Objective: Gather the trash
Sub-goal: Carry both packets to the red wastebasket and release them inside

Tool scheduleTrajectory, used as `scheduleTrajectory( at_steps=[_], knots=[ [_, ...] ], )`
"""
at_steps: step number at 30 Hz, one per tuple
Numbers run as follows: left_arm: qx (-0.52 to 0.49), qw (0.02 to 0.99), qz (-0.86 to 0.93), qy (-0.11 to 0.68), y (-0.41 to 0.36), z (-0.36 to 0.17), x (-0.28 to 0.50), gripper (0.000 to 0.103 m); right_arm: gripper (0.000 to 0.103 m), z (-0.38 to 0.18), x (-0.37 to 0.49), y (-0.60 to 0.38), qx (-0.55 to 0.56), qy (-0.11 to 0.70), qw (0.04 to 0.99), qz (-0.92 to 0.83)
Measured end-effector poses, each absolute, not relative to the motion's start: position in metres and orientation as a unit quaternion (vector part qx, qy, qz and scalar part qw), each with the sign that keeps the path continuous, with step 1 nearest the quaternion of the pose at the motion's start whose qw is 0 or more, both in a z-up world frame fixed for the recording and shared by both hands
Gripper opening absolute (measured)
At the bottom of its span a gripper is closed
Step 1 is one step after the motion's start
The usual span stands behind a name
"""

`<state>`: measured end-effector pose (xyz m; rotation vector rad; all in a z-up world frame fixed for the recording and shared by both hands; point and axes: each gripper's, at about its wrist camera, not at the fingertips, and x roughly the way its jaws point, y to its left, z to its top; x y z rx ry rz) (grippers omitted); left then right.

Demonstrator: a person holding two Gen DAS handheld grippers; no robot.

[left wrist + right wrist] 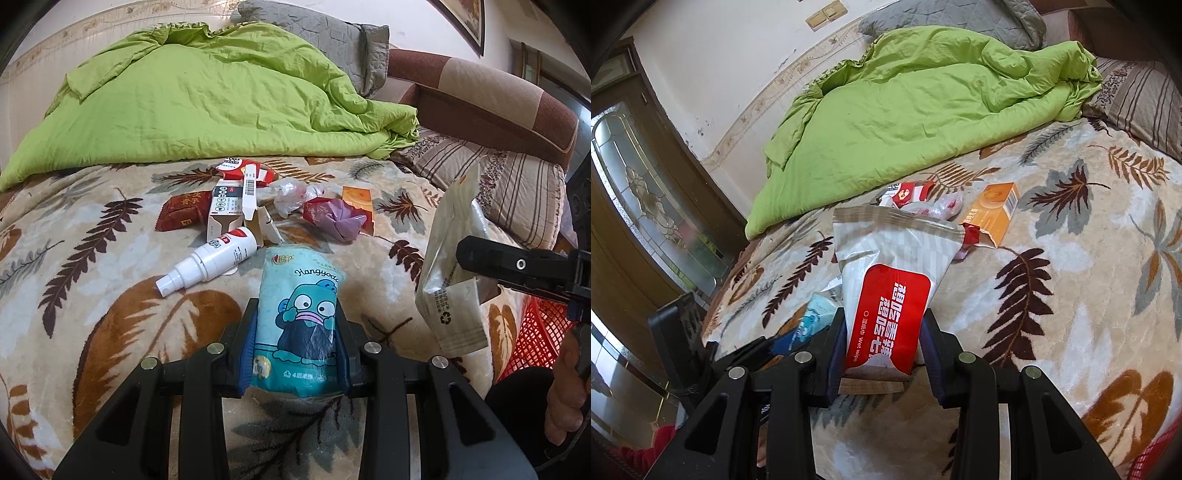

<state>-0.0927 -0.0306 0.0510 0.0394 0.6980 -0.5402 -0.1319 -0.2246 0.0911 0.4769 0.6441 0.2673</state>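
Nearest, the left gripper [295, 350] is clenched on a tissue pack [301, 325], soft and light, held across its middle just over the bed [92, 240]. The right gripper [882, 354] grips a limp wipes pouch [890, 280]. Beyond, a spray bottle [210, 260] looks rigid and slippery; grasp its body.

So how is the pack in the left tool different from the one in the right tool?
The tissue pack in the left tool is light blue with a cartoon character and looks full; the wet wipe pack in the right tool is white with a red label, and its top is crumpled and torn open. Both are soft plastic packs, clamped at their lower ends.
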Motion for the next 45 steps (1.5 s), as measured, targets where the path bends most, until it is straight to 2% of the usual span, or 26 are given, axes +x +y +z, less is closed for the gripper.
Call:
scheduleTrajectory(
  at_steps=[10,17,26,32,38,40,42,45],
  knots=[
    [0.015,0.900,-0.273,0.340,-0.032,0.052,-0.097,0.034,0.041,0.093,-0.145,-0.235,0.234,0.311,0.914,0.112],
    [0.017,0.880,-0.322,0.348,-0.051,0.067,-0.121,0.034,0.041,0.104,-0.200,-0.273,0.265,0.306,0.910,0.085],
    [0.067,0.814,-0.474,0.330,-0.164,0.120,-0.172,0.034,0.041,0.119,-0.312,-0.389,0.297,0.269,0.913,-0.077],
    [0.078,0.745,-0.560,0.353,-0.266,0.132,-0.209,0.035,0.041,0.110,-0.366,-0.449,0.290,0.277,0.898,-0.180],
    [0.100,0.700,-0.599,0.377,-0.340,0.120,-0.241,0.038,0.047,0.087,-0.383,-0.475,0.306,0.309,0.879,-0.195],
    [0.106,0.694,-0.594,0.393,-0.358,0.111,-0.245,0.049,0.057,0.085,-0.387,-0.480,0.303,0.314,0.875,-0.210],
    [0.103,0.690,-0.594,0.402,-0.366,0.107,-0.245,0.049,0.061,0.088,-0.393,-0.483,0.291,0.312,0.878,-0.218],
    [0.099,0.686,-0.597,0.403,-0.368,0.106,-0.247,0.052,0.061,0.094,-0.396,-0.484,0.275,0.307,0.886,-0.214]
  ],
)
